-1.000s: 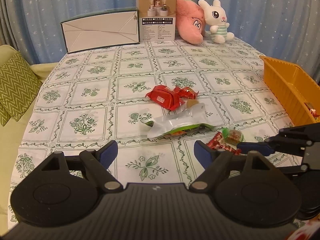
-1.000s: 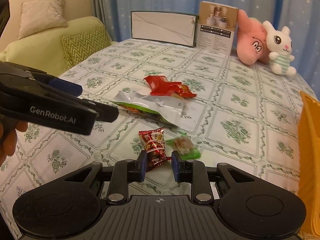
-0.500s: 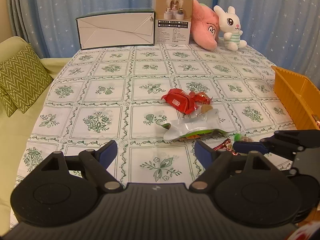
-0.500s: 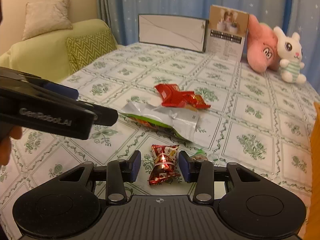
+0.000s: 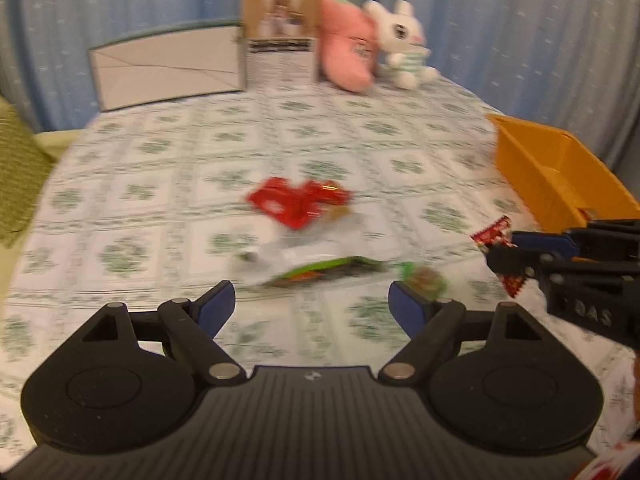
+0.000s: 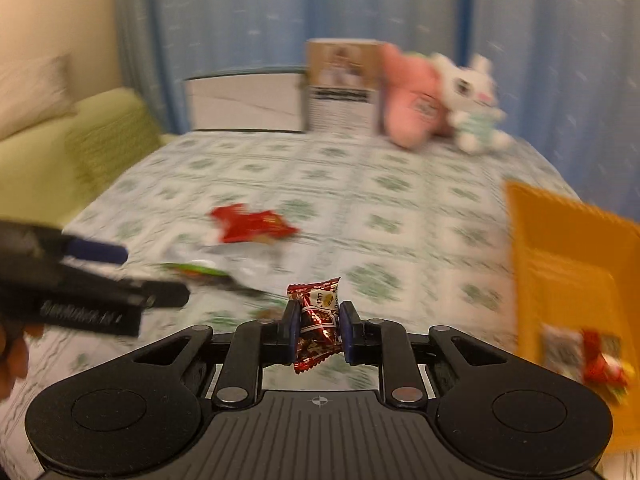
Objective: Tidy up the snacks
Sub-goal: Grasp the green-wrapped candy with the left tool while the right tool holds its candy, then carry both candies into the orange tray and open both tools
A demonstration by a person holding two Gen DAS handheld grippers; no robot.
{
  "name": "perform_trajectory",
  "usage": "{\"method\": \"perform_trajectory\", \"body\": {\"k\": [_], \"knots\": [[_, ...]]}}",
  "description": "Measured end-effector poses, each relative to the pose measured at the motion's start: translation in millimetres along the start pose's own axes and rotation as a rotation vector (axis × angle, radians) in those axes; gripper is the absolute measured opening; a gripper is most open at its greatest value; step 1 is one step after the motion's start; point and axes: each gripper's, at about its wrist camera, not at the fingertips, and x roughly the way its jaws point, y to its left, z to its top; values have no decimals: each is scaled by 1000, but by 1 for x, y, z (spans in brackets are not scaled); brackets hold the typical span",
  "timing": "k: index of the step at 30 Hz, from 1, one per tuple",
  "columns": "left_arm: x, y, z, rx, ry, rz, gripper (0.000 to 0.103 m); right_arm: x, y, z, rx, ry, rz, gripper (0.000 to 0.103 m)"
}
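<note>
My right gripper [image 6: 319, 330] is shut on a small red candy wrapper [image 6: 316, 320] and holds it above the tablecloth. The left wrist view shows that same candy [image 5: 494, 236] pinched in the right gripper at the right edge, close to the orange bin [image 5: 560, 172]. My left gripper [image 5: 312, 308] stands open and empty over the near part of the table. Beyond it lie a silver-and-green snack bag [image 5: 316, 260], a small green candy [image 5: 424, 278] and a red snack packet [image 5: 296, 202]. The orange bin [image 6: 568, 264] holds a few wrapped snacks [image 6: 588, 356] at its near end.
At the far edge stand a white flat box [image 5: 166, 66], a brown carton [image 5: 280, 36], a pink plush [image 5: 348, 54] and a white rabbit plush [image 5: 404, 52]. A green sofa with cushions [image 6: 72, 140] lies left of the table. Blue curtains hang behind.
The right gripper has shut on the red candy and lifted it off the cloth, swinging right toward the orange bin. The left gripper drifted a little and stays open.
</note>
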Motion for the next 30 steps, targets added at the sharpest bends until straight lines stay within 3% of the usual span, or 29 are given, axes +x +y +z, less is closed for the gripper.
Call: {"method": "perform_trajectory", "body": {"k": [4,9,15,17,20,30], "knots": [[15,-25,4,47,30,-82,72,1,-15,0,48,12,-30,21],[37,-49,5,124,47,-107,64,-6,-29,2,92,-13,-49,21],[57,-62,5,218,37,-100,43,-6,-35,3,132,-12,-35,21],[59,-63,6,223,37,-119,29,-6,-36,3,137,-12,-33,21],[56,-67,5,230,50,-109,24,-7,-37,3,148,-16,-32,21],[27,-60,3,129,29,-83,22,-16,-36,4,155,-30,-35,21]]}}
